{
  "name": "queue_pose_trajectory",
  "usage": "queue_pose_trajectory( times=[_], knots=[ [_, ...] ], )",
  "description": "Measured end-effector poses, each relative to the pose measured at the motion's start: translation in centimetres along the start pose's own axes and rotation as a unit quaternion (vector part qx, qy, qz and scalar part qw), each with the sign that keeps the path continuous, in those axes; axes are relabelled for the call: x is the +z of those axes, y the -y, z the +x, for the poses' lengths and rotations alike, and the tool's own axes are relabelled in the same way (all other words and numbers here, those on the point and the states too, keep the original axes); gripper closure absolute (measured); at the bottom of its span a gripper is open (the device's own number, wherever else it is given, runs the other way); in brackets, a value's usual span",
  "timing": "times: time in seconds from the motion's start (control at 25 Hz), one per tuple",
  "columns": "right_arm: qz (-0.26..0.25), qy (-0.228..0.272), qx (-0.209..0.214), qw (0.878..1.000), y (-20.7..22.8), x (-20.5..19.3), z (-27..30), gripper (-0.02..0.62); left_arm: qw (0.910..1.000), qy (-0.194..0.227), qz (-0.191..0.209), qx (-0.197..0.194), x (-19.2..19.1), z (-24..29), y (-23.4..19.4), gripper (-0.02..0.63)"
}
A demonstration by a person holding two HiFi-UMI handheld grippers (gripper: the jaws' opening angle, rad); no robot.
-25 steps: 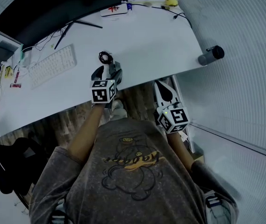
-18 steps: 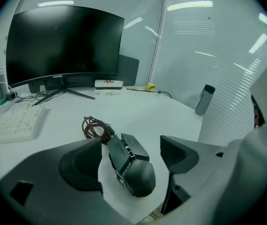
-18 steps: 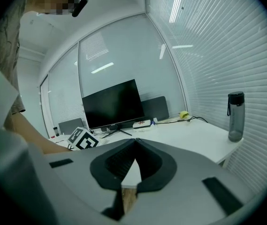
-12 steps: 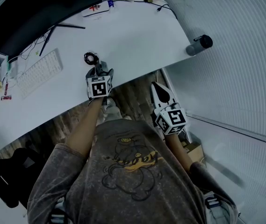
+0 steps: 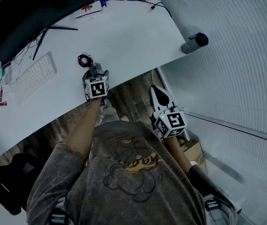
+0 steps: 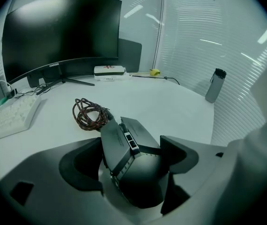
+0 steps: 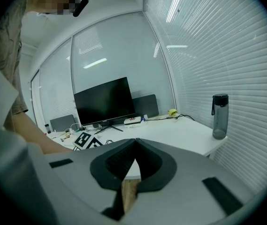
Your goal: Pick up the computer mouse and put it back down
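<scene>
Left gripper (image 5: 95, 75) has its jaws clamped on the dark computer mouse (image 6: 135, 177), right by the near edge of the white table (image 5: 133, 36), with the coiled cable (image 6: 88, 114) just beyond. Right gripper (image 7: 134, 146) sits off the table's near right, jaws pressed together, nothing in them.

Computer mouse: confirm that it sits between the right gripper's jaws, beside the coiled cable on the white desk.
Wrong gripper. The computer mouse sits between the jaws of the left gripper, as the left gripper view shows; the right gripper is shut on nothing. The rest stands: the coiled cable lies just beyond the mouse on the white desk.
</scene>
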State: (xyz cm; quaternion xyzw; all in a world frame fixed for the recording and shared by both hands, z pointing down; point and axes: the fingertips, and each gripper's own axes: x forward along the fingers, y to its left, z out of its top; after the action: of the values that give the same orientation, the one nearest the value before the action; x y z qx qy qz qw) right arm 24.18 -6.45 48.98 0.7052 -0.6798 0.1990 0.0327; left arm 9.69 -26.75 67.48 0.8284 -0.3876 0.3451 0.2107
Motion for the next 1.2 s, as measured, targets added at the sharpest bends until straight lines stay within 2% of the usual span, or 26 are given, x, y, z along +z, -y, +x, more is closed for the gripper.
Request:
queue_pose_trajectory(
  times=[0.28, 0.68, 0.88, 1.2],
  knots=[
    [0.000, -0.006, 0.000, 1.000, 0.2, -0.2, 0.0, 0.589, 0.9998, -0.002, -0.005, 0.017, 0.1, 0.2, -0.1, 0.242],
    [-0.002, -0.012, 0.005, 1.000, 0.3, -0.4, 0.1, 0.589, 0.9999, -0.002, -0.009, 0.009, 0.0, -0.5, -0.6, 0.244],
    [0.000, -0.012, 0.012, 1.000, 0.5, -0.5, 0.5, 0.589, 0.9997, 0.017, 0.013, 0.008, 0.8, -1.4, -0.7, 0.244],
    [-0.003, -0.010, 0.035, 0.999, -0.4, 0.0, 2.9, 0.589, 0.9977, 0.065, 0.018, -0.008, 3.7, -4.1, -1.5, 0.245]
  ],
)
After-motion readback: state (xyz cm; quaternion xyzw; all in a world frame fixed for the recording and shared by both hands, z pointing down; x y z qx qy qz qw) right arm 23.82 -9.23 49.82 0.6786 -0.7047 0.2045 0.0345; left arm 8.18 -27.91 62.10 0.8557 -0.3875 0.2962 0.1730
